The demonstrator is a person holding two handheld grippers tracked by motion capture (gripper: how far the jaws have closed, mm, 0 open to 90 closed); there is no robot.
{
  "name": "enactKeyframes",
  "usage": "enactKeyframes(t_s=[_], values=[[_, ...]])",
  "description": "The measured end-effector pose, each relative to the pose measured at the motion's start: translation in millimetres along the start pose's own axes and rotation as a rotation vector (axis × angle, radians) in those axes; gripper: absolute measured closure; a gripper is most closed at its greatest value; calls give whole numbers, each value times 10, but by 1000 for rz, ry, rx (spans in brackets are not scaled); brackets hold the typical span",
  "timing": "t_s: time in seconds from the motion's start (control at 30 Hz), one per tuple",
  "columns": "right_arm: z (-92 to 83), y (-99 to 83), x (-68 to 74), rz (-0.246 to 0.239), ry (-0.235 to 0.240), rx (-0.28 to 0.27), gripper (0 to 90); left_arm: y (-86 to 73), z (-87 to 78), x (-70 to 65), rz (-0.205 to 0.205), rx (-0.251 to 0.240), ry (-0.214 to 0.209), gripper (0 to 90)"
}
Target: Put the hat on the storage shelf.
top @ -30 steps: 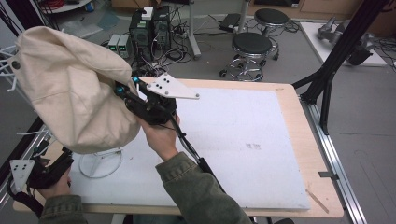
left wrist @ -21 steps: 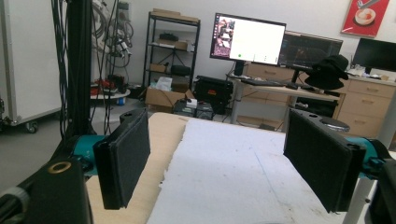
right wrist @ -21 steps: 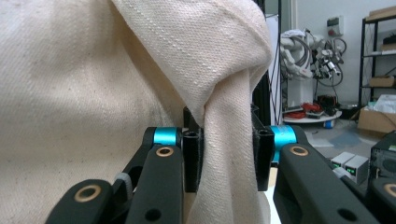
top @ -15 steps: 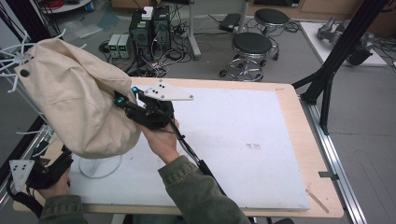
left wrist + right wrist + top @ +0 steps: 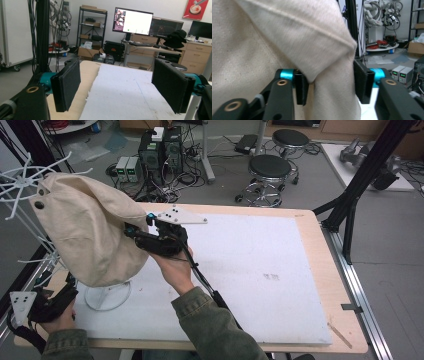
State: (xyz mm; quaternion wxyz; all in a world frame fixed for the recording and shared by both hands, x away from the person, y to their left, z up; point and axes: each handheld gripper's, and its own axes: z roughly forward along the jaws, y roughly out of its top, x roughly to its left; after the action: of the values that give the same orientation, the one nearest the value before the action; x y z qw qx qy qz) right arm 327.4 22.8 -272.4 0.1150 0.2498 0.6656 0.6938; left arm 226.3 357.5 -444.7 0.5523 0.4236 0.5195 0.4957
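Note:
A cream canvas bag [image 5: 85, 235] hangs draped over a white wire stand [image 5: 22, 182]. My right gripper [image 5: 131, 231] reaches in from the right against the bag's side. In the right gripper view a fold of the bag [image 5: 287, 37] lies between the two pads, and the right gripper [image 5: 332, 86] stands partly open. Its jaws have just been opening, and the cloth sits loose between them. My left gripper [image 5: 70, 290] rests at the table's near left corner. In the left gripper view the left gripper [image 5: 116, 87] is open wide with nothing between its pads.
The stand's round base [image 5: 107, 295] sits on the white foam board [image 5: 260, 265] that covers the wooden table. A black frame leg [image 5: 350, 205] rises at the right edge. Stools [image 5: 270, 170] and power supplies [image 5: 127, 167] stand on the floor behind.
The bag has sunk lower over the stand and its top has settled. My right gripper came down a little with it and its jaws have parted. The left gripper has not moved.

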Motion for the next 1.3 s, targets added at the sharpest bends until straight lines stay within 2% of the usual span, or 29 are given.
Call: enactKeyframes(t_s=[0.23,0.43,0.57,0.8,1.07,1.17,1.3], values=[[-38,-30,-39,-4,-57,-8,359,1,-2,-4,-3,2,-2,233],[-101,-53,-87,-13,-90,-15,286,1,-1,-10,-2,-2,-2,233],[-162,-80,-110,-33,-132,-25,264,0,0,-11,-1,1,-3,233],[-251,-107,-201,-29,-146,-34,229,3,-2,-16,2,-1,-4,232],[-434,-141,-318,-58,-253,-73,116,4,-3,-23,8,4,-6,232],[-528,-150,-401,-61,-277,-68,116,4,-2,-27,8,1,-6,232],[-696,-156,-498,-70,-321,-92,115,5,-2,-28,9,-1,-5,231]])
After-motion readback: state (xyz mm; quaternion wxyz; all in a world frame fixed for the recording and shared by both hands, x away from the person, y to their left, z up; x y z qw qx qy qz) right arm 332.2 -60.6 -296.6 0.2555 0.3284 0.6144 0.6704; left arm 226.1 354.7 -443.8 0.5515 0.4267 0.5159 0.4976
